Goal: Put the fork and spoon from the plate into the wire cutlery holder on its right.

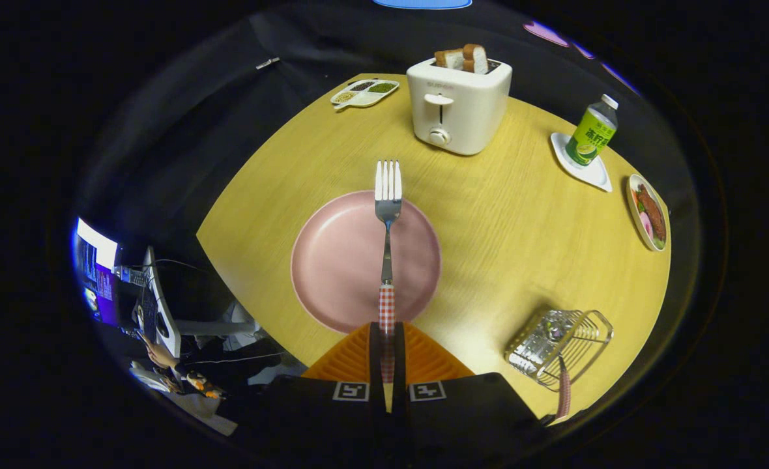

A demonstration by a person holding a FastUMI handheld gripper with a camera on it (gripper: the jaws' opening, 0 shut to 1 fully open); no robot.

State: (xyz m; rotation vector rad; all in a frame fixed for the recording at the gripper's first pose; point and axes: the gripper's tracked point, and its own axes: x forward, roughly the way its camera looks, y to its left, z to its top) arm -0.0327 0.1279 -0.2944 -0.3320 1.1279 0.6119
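The tool [387, 339] is clenched on the checked handle of a fork [388, 221], both fingers pressed against it from either side. The fork points straight ahead of the fingers, tines farthest away, held above a round pink plate [332, 260] that lies on the wooden tabletop [502, 228] just beyond the fingertips. The plate's surface looks bare.

To the right of the fingers, close by, sits the wire cutlery holder [557, 345]. A utensil with a pinkish handle [563, 391] leans out of it toward the near side; its head is hidden among the wires, so whether it is the spoon cannot be told.

Farther ahead, past the fork's tines, stands a white toaster [457, 107] with slices of bread [463, 58] sticking up from its slots. To the left of the toaster is a small divided dish [363, 93] holding grains. Ahead and to the right, a green-labelled bottle [592, 133] stands on a white coaster [583, 166], and beyond that, near the tabletop's right rim, is a dish of food [648, 212].
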